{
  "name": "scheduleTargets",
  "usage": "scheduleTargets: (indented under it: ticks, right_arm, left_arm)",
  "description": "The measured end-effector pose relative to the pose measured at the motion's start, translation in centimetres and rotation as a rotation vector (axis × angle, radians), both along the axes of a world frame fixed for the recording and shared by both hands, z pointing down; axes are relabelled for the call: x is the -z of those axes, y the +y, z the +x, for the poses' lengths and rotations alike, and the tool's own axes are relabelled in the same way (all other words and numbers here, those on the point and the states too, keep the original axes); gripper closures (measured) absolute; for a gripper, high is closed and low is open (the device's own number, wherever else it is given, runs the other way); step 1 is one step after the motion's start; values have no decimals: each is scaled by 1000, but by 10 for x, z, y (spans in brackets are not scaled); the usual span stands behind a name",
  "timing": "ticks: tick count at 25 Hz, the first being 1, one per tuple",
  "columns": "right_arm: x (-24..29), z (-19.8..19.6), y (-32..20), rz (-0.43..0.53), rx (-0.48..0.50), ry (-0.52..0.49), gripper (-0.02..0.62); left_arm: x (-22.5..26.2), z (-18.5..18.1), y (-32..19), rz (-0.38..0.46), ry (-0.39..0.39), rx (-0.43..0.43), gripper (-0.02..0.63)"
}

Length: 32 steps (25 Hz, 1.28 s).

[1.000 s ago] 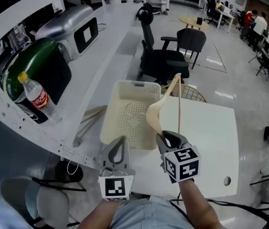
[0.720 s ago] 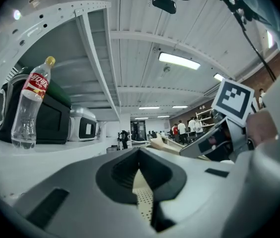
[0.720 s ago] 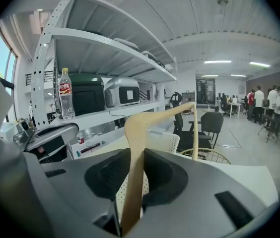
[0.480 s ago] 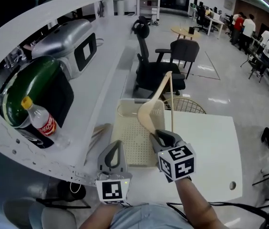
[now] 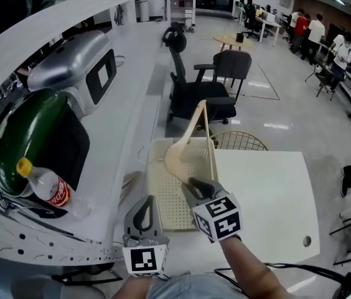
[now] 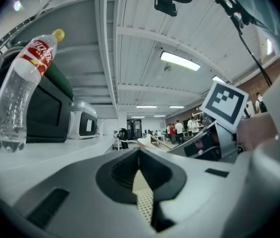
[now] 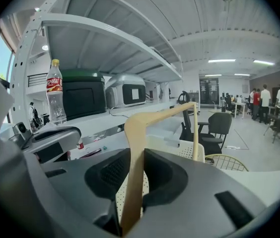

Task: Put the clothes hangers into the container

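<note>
Where the white table (image 5: 269, 198) meets the long shelf, the lot reads as follows.

Item 1: right gripper (image 5: 191, 184) (image 7: 134, 187), raised over the container, jaws clamped on the lower end of one arm of a pale wooden clothes hanger (image 5: 185, 142) (image 7: 136, 148). The hanger stands tilted up and away from the claw, its arm and straight bar reaching over the container's far end, clear of its floor.

Item 2: left gripper (image 5: 143, 207) (image 6: 140, 162), held low at the container's near left corner, jaws drawn together with nothing between them; only perforated plastic shows through the slit.

Item 3: container, a cream perforated plastic basket (image 5: 163, 195), resting on the table's left part; no hanger can be seen lying in it.

Item 4: clear cola bottle (image 5: 42, 182) (image 6: 21, 98) (image 7: 55, 98), red label, yellow cap, upright on the shelf, well to the left of the basket.

Item 5: black box with green top (image 5: 32, 136), behind the bottle; a silver appliance (image 5: 76, 70) further along.

Item 6: black office chair (image 5: 194, 98), on the floor beyond the table.
</note>
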State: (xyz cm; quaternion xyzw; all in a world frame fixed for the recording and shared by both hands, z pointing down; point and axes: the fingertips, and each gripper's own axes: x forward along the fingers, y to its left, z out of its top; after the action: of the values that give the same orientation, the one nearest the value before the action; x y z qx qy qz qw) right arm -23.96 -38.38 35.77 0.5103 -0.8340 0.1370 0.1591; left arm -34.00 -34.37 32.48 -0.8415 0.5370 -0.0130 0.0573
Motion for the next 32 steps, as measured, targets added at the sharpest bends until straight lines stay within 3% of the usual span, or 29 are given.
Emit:
scheduleTargets:
  ticks: [19, 27, 32]
  right_arm:
    - [-62, -24, -39, -141, 51, -2, 503]
    - [-103, -35, -48, -210, 121, 34, 503]
    - [-120, -34, -53, -282, 130, 6, 503]
  left_arm:
    - [-33, -20, -19, -133, 40, 42, 594]
    - [-40, -32, -31, -133, 24, 69, 594]
    - [-42, -32, -36, -141, 19, 74, 594]
